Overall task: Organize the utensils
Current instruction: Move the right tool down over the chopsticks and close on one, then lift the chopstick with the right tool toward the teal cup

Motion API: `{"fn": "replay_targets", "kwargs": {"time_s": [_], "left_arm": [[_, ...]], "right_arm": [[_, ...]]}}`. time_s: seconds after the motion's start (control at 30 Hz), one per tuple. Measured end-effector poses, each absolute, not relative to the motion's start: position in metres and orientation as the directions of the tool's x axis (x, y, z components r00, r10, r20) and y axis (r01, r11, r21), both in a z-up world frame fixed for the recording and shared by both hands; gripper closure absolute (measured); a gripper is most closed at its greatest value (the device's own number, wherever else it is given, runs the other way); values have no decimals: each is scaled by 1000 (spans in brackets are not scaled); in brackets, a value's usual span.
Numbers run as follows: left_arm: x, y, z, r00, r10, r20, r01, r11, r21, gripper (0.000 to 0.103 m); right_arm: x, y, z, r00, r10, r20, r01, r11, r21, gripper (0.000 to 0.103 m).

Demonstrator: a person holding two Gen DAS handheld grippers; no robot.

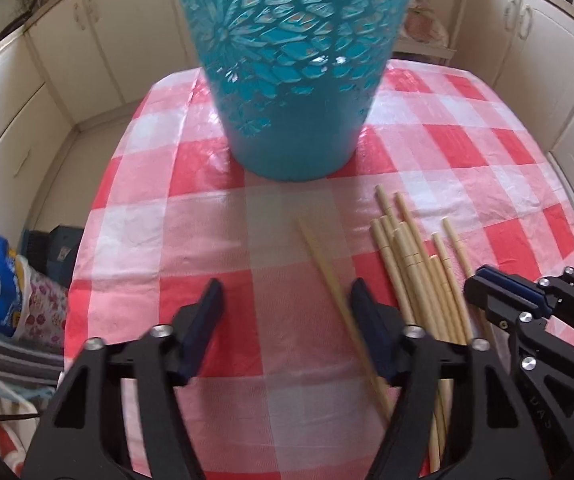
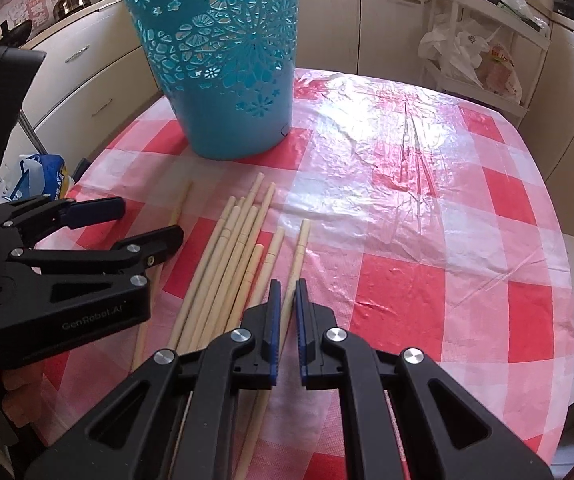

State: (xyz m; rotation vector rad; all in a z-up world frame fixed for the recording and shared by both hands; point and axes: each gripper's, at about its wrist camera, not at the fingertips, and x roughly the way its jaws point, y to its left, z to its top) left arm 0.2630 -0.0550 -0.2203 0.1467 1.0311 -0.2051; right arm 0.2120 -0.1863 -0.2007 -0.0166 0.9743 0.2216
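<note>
Left gripper [image 1: 287, 300]: jaws spread, one chopstick [image 1: 337, 284] lying between them beside the right pad, not pinched.
Right gripper [image 2: 285, 304]: jaws nearly together, pinching the rightmost chopstick [image 2: 299, 248].
Chopstick pile [image 2: 235, 256]: loose on the checked tablecloth [image 2: 407, 280], near side, between the grippers.
Blue basket [image 2: 227, 64]: upright, far-left of the pile.

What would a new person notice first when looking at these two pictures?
First comes the tall blue basket with flower cut-outs, standing upright at the far side of the red and white checked tablecloth. In front of it lies a loose bundle of pale chopsticks. The right gripper is closed on one chopstick at the bundle's edge, while the left gripper stands around a separate chopstick.
</note>
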Motion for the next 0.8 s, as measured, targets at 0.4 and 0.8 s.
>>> {"fn": "replay_targets", "kwargs": {"time_s": [0.4, 0.8], "left_arm": [[258, -48, -217, 422, -221, -879, 417, 908, -28, 90], [260, -45, -216, 373, -309, -875, 502, 860, -90, 93]], "right_arm": [[214, -183, -200, 498, 185, -847, -231, 970, 76, 96], [215, -192, -198, 480, 206, -853, -190, 973, 128, 97]]}}
